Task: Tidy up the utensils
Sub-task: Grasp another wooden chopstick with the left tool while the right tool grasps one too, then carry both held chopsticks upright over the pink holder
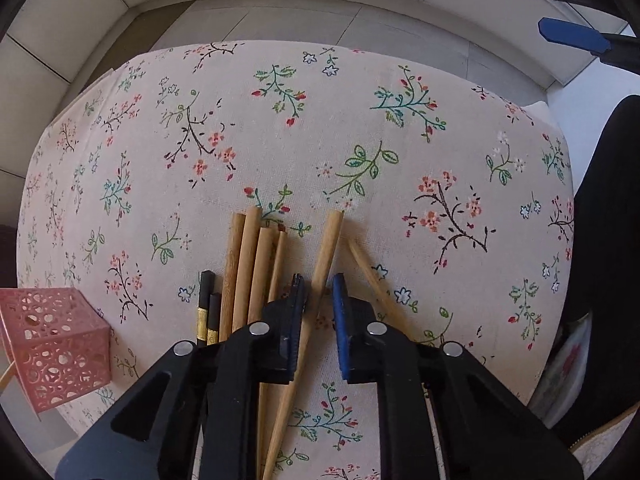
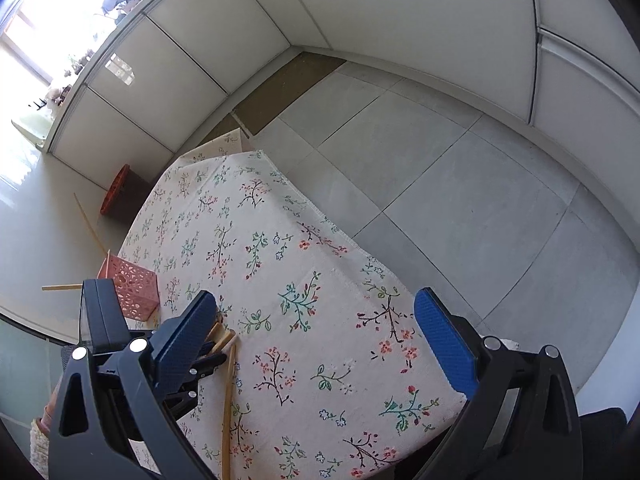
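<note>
Several wooden chopsticks (image 1: 250, 264) lie side by side on the floral tablecloth (image 1: 320, 128). A pair of black chopsticks (image 1: 206, 304) with gold bands lies left of them. My left gripper (image 1: 318, 292) is low over the cloth, its jaws narrowly apart around one wooden chopstick (image 1: 320, 272) that runs between the pads; no clear squeeze shows. Another wooden chopstick (image 1: 374, 284) lies just right of it. My right gripper (image 2: 316, 320) is wide open and empty, held above the table. A pink perforated holder (image 1: 56, 344) stands at the table's left edge, also in the right wrist view (image 2: 134, 286).
The table stands on a grey tiled floor (image 2: 440, 160) beside white cabinets (image 2: 400, 12). An orange basket (image 2: 116, 190) sits on the floor past the table. Chopsticks (image 2: 90, 228) stick out of the pink holder. A dark-clothed person (image 1: 608, 240) is at the right.
</note>
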### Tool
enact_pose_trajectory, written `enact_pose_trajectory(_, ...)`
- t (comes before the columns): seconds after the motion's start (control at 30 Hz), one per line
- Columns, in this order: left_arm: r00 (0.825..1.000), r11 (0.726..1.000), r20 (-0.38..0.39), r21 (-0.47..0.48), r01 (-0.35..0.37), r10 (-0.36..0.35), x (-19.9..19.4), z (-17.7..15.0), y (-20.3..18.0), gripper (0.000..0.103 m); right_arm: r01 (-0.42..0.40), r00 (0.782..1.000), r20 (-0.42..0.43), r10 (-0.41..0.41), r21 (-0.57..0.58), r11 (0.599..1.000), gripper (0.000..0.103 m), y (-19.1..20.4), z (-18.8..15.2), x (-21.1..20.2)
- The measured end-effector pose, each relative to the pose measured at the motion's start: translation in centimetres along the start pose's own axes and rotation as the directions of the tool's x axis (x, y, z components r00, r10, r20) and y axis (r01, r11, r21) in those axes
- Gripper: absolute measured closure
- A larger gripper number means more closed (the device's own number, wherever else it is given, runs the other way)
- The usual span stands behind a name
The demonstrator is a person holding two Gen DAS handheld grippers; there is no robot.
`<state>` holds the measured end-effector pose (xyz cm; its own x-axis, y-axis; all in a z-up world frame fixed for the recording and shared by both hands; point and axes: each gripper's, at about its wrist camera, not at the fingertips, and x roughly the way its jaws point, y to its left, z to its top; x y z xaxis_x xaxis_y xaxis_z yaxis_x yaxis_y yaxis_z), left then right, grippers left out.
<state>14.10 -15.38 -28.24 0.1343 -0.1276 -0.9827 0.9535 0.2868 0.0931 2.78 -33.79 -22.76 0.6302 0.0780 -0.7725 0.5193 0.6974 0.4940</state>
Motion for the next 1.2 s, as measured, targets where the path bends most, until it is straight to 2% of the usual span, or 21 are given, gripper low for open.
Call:
enact_pose_trajectory(0.1,0.997,0.998,0.049,-0.031,-0.051,0.053,-0.5,-0.6,-0.7,0.097,-0.001,0.999,-0.041,0.000,-0.011,1.000,0.007,0.8,-0.5,0.5)
enact_pose_trajectory(0.17,0.992,0.996,0.107,-0.063,-0.067,0.073,-1.7,-1.3,-0.4,0.097,-0.005,0.995,-0.104,0.004,-0.010,1.000,0.007,1.8,-1.0,1.4)
enact_pose_trajectory(0.23,0.980,0.991,0.178,-0.113,-0.066,0.086,-4.2,-2.8,0.4,0.097,0.006,0.985,-0.174,-0.006,0.000,1.000,0.007,2.9,-1.4,2.7)
enact_pose_trajectory(0.33,0.955,0.977,0.258,-0.190,-0.099,0.147,-8.4,-5.7,1.0,0.097,0.033,0.955,-0.295,-0.039,-0.023,0.999,0.007,5.4,-2.3,5.3)
enact_pose_trajectory(0.4,0.928,0.961,0.315,-0.248,-0.120,0.197,-11.2,-7.7,1.0,0.097,0.093,0.938,-0.330,-0.107,-0.058,0.994,0.007,7.2,-3.2,6.8)
enact_pose_trajectory(0.47,0.896,0.944,0.373,-0.305,-0.128,0.242,-13.9,-9.8,1.3,0.097,0.161,0.908,-0.370,-0.197,-0.125,0.979,0.009,9.2,-4.3,8.6)
enact_pose_trajectory(0.5,0.877,0.934,0.398,-0.330,-0.138,0.270,-15.2,-10.9,1.0,0.097,0.196,0.892,-0.380,-0.246,-0.166,0.966,0.013,10.4,-4.9,9.6)
enact_pose_trajectory(0.57,0.846,0.917,0.429,-0.366,-0.158,0.317,-17.4,-12.1,0.7,0.097,0.265,0.870,-0.364,-0.332,-0.222,0.938,0.019,12.1,-5.8,11.0)
enact_pose_trajectory(0.67,0.800,0.898,0.475,-0.405,-0.171,0.367,-20.0,-14.3,0.3,0.097,0.324,0.844,-0.349,-0.407,-0.272,0.906,0.021,14.1,-7.4,12.5)
enact_pose_trajectory(0.7,0.782,0.892,0.492,-0.418,-0.173,0.383,-20.9,-15.1,0.0,0.097,0.338,0.835,-0.347,-0.428,-0.291,0.895,0.028,14.5,-8.1,13.0)
enact_pose_trajectory(0.73,0.766,0.888,0.508,-0.427,-0.172,0.393,-21.6,-15.6,-0.2,0.097,0.356,0.823,-0.341,-0.454,-0.313,0.881,0.030,14.9,-8.6,13.3)
enact_pose_trajectory(0.77,0.751,0.884,0.523,-0.435,-0.170,0.402,-22.2,-16.0,-0.4,0.097,0.358,0.837,-0.307,-0.453,-0.318,0.878,0.038,15.3,-9.0,13.1)
enact_pose_trajectory(0.8,0.742,0.881,0.532,-0.442,-0.169,0.409,-22.7,-16.3,-0.4,0.097,0.343,0.849,-0.299,-0.436,-0.317,0.884,0.054,15.7,-9.3,13.0)
enact_pose_trajectory(0.83,0.732,0.878,0.539,-0.449,-0.168,0.416,-23.0,-16.5,-0.3,0.097,0.335,0.851,-0.297,-0.433,-0.328,0.883,0.063,16.1,-9.4,13.0)
enact_pose_trajectory(0.87,0.726,0.874,0.543,-0.457,-0.167,0.423,-23.2,-16.5,-0.2,0.097,0.315,0.853,-0.309,-0.422,-0.341,0.886,0.096,16.4,-9.3,13.1)
enact_pose_trajectory(0.93,0.721,0.866,0.541,-0.472,-0.166,0.433,-23.4,-16.7,0.0,0.097,0.272,0.858,-0.354,-0.371,-0.300,0.914,0.097,16.1,-8.9,13.3)
enact_pose_trajectory(0.97,0.720,0.862,0.539,-0.479,-0.166,0.438,-23.6,-17.0,0.1,0.097,0.249,0.871,-0.361,-0.334,-0.262,0.932,0.097,15.5,-8.5,13.1)
enact_pose_trajectory(1.03,0.713,0.857,0.543,-0.490,-0.161,0.444,-24.1,-17.4,-0.2,0.097,0.174,0.909,-0.348,-0.230,-0.184,0.967,0.097,14.4,-7.5,12.1)
enact_pose_trajectory(1.2,0.702,0.847,0.560,-0.519,-0.117,0.441,-24.2,-17.5,0.0,0.097,0.050,0.958,-0.269,-0.101,-0.190,0.981,0.097,13.6,-5.7,7.7)
